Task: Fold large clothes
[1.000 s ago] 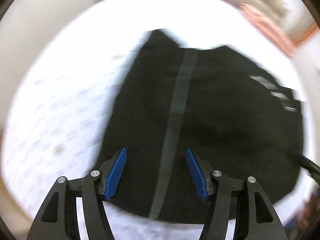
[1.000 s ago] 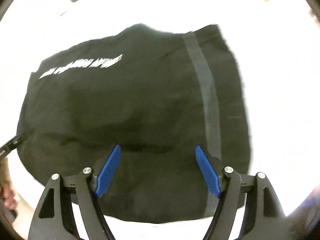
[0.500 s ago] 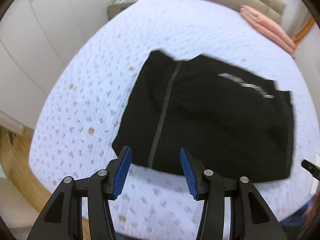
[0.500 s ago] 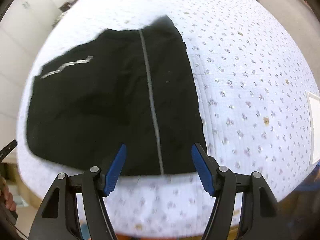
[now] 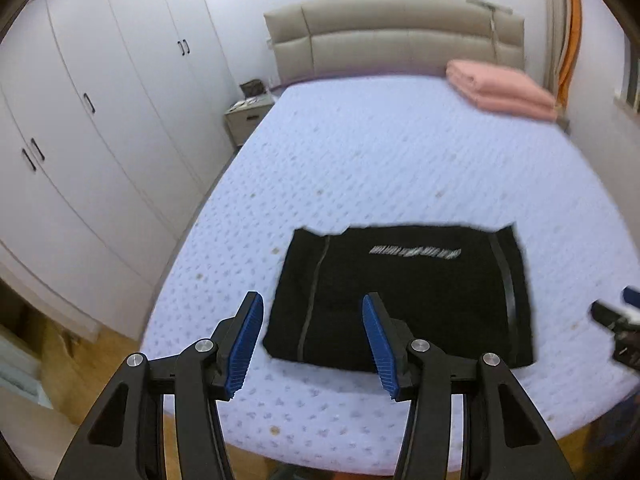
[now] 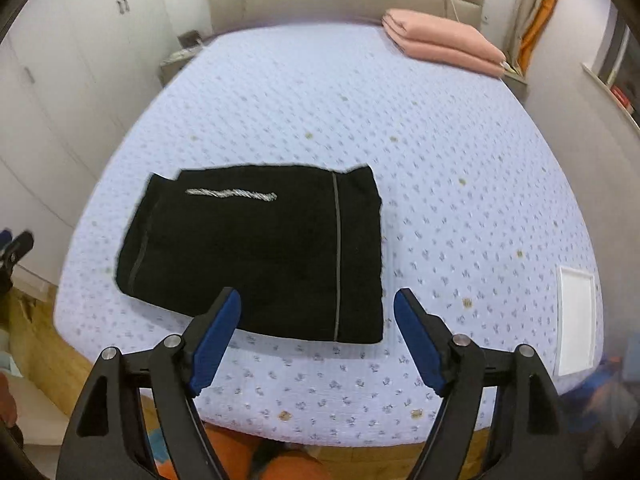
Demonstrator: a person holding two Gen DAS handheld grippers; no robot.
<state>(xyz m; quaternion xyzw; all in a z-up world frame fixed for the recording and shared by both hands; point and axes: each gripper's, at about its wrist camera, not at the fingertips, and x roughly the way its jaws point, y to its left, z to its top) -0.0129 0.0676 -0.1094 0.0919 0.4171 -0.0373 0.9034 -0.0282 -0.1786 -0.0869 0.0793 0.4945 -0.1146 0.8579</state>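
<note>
A black garment (image 5: 404, 296) with grey stripes and white lettering lies folded into a flat rectangle near the foot edge of the bed (image 5: 380, 152). It also shows in the right wrist view (image 6: 256, 248). My left gripper (image 5: 312, 340) is open and empty, held above and short of the garment's near left edge. My right gripper (image 6: 316, 336) is open and empty, held above the garment's near right corner. The right gripper's tip (image 5: 616, 320) shows at the right edge of the left wrist view.
A folded pink blanket (image 5: 500, 88) lies at the head of the bed by the beige headboard (image 5: 392, 36). White wardrobes (image 5: 88, 120) and a nightstand (image 5: 248, 116) stand on the left. A white sheet (image 6: 576, 316) lies on the bed's near right corner.
Both grippers have pulled back and up from the folded garment. The views now take in the whole bed and room. The garment has stayed flat and in place.
</note>
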